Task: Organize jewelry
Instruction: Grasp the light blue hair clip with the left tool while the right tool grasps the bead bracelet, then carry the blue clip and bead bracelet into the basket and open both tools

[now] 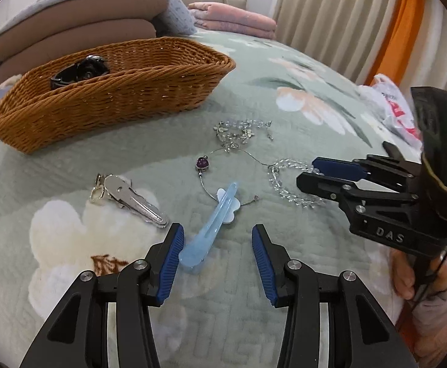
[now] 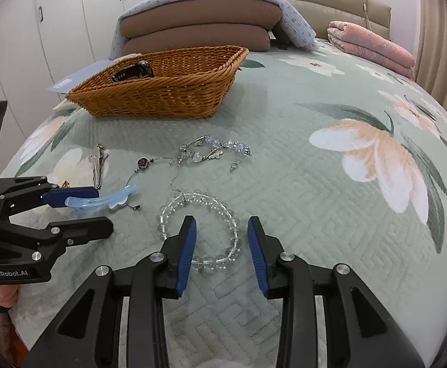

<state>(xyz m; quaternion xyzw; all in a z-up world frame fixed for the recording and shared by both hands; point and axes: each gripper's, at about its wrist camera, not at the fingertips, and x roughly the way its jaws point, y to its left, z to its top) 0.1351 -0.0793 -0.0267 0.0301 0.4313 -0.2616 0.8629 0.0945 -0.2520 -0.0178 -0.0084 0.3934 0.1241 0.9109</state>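
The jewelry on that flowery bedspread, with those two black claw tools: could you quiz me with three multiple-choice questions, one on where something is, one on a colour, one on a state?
1. Where is the shiny black hair clip?
A. in the woven wicker basket
B. on the quilt
C. in a claw

2. What colour is the heart-shaped stone on the thin wire necklace?
A. green
B. purple
C. red

3. How does the left gripper stand?
A. shut on the clear bead bracelet
B. open around the pale blue plastic hair clip
C. inside the basket

Answers: 1 A, it shows above the basket's rim; 2 B, dark purple; 3 B, fingers spread either side.
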